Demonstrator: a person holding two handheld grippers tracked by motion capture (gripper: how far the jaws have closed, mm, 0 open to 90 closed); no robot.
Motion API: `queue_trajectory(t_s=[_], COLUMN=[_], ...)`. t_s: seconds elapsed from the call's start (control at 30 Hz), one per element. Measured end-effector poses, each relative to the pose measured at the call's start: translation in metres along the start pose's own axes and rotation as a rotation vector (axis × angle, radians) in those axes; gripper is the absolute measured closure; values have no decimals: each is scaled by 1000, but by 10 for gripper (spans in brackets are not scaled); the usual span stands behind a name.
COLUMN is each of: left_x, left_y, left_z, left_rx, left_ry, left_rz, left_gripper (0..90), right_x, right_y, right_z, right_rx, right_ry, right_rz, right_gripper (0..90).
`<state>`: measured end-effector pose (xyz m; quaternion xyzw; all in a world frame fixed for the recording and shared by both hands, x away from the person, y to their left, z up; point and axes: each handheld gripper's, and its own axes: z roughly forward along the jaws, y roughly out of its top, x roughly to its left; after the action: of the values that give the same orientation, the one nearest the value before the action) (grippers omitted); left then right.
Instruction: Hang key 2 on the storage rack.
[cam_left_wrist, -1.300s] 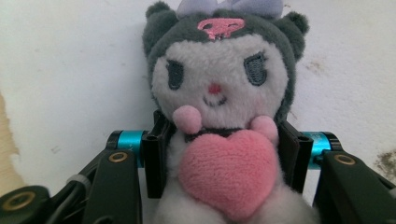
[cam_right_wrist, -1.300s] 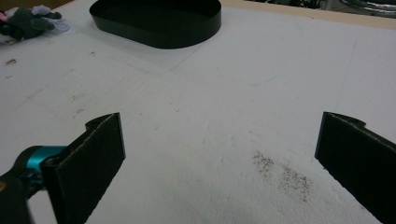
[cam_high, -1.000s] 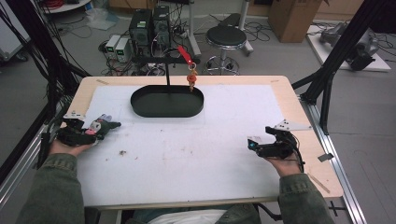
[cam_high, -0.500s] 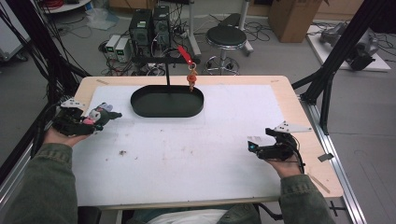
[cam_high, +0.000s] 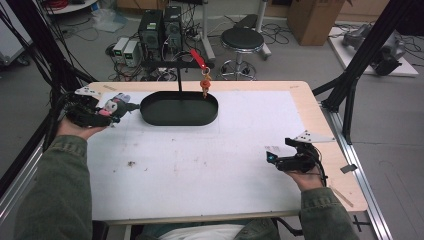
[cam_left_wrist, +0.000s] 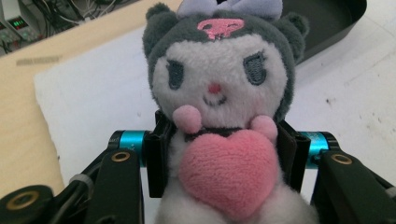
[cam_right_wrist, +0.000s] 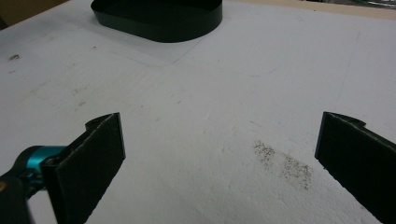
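A grey and white plush toy (cam_left_wrist: 219, 107) with a pink heart on its front and a lilac bow sits between my left gripper's (cam_left_wrist: 223, 161) jaws, which are shut on its body. In the high view this left gripper (cam_high: 112, 107) hangs above the table's left edge with the plush toy (cam_high: 114, 105) pointing at the black oval tray (cam_high: 179, 111). My right gripper (cam_right_wrist: 219, 149) stands open over the white mat with nothing between its pads. It rests low at the table's right front (cam_high: 272, 158).
A thin black post rises from the tray's back rim, with a red tag and an orange keyring (cam_high: 204, 86) hanging from its arm. The white mat (cam_high: 210, 160) covers most of the wooden table. A stool and computer gear stand on the floor behind.
My left gripper has risen and moved away from me along the table's left edge, carrying the plush toy closer to the tray. The right gripper has stayed put.
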<state>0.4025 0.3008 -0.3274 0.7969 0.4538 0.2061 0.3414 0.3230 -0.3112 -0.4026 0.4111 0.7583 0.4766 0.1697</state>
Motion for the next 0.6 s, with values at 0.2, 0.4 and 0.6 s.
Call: queue_trajectory(t_s=[0.2,0.4,0.6], left_x=[-4,-5,-2], left_y=[22,43,59], left_z=[3,4,5], left_rx=[11,-3,-25], left_ry=[20,25,7], left_rz=[10,8,-4], left_gripper=[498,497,496], right_x=[-4,-8,-8], right_y=[-2,-5,-6], right_z=[-2,-1,0], right_rx=[-14,-15,1], right_ry=[-5,-3,-13], right_rz=[15,25,8], right_gripper=[6,6,6])
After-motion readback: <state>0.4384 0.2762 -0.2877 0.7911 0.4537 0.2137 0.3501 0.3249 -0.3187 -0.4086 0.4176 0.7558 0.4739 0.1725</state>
